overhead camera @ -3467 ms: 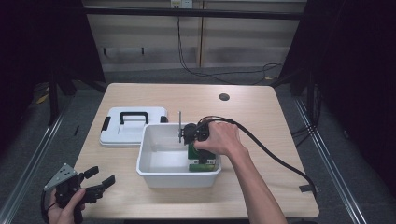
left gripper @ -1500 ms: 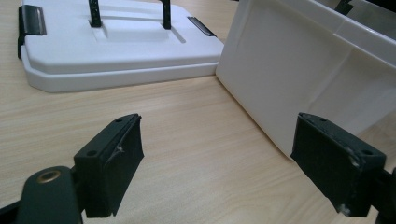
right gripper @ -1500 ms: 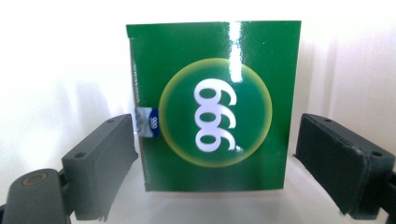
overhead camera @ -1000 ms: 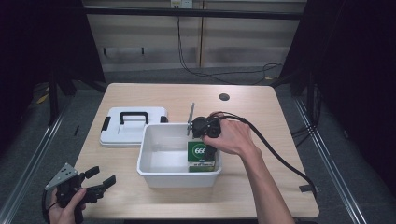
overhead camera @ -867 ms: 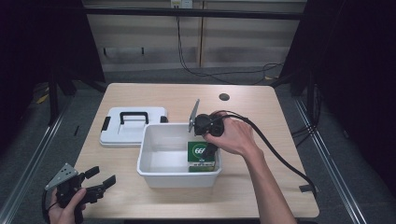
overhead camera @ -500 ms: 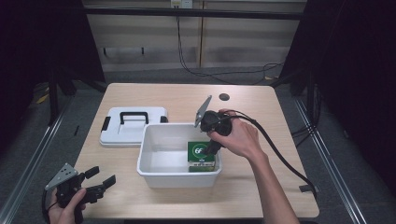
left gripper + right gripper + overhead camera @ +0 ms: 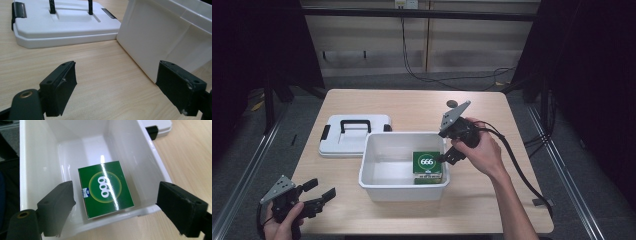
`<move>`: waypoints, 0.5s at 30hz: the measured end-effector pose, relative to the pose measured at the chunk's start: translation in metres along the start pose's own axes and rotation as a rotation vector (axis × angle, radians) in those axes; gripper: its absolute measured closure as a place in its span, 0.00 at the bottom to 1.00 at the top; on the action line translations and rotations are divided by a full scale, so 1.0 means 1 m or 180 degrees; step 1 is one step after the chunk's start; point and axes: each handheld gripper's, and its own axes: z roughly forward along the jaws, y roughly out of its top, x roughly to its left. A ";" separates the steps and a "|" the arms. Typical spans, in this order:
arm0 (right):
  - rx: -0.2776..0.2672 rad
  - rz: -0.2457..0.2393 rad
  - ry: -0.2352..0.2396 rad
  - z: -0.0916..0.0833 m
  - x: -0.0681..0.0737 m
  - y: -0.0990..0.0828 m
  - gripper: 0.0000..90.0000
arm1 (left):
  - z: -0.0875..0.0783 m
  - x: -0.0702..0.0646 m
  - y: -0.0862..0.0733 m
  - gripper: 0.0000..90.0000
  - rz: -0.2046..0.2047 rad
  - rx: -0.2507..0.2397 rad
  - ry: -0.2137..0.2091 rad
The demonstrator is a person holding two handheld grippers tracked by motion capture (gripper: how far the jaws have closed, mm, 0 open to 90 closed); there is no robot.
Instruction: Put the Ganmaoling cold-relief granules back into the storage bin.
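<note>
A green box marked 666 (image 7: 427, 166) (image 7: 106, 188) lies flat in the right end of a white plastic bin (image 7: 377, 186) (image 7: 35, 157) on the table. My right gripper (image 7: 447, 156) (image 7: 113, 206) hovers over the bin's right rim, open and empty, jaws apart above the box. My left gripper (image 7: 318, 193) (image 7: 120, 85) is low at the table's front left corner, open with nothing between its jaws, facing the bin's outer wall (image 7: 160, 42).
The bin's white lid (image 7: 354, 135) (image 7: 62, 25) with a black handle and black latches lies flat on the table, left of and behind the bin. A dark round mark (image 7: 452, 104) sits at the back of the table. Bare wooden tabletop (image 7: 512, 200) surrounds the bin.
My right gripper has risen out of the bin and drawn back to the right, leaving the green box lying inside. The left gripper has stayed put.
</note>
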 end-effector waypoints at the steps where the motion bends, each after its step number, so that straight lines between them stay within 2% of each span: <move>1: -0.0024 0.0027 -0.0014 -0.002 0.001 -0.003 0.15 | 0.000 0.000 0.000 0.18 0.0000 0.0003 0.0004; 4: -0.0099 0.0069 -0.0009 -0.004 0.002 -0.013 0.16 | 0.000 0.000 0.000 0.18 0.0005 0.0003 0.0005; 8: -0.0162 0.0095 -0.0110 -0.008 0.004 -0.025 0.16 | 0.000 0.000 0.000 0.18 0.0009 0.0010 0.0006; 13: -0.0328 0.0190 -0.0232 -0.020 0.005 -0.037 0.16 | -0.001 0.000 0.000 0.18 0.0004 0.0000 0.0009; 14: -0.0373 0.0200 -0.0270 -0.022 0.006 -0.039 0.16 | 0.000 -0.001 0.000 0.18 -0.0029 -0.0023 0.0007; 15: -0.0396 0.0213 -0.0286 -0.025 0.008 -0.042 0.16 | -0.001 0.000 0.000 0.18 0.0008 -0.0001 0.0005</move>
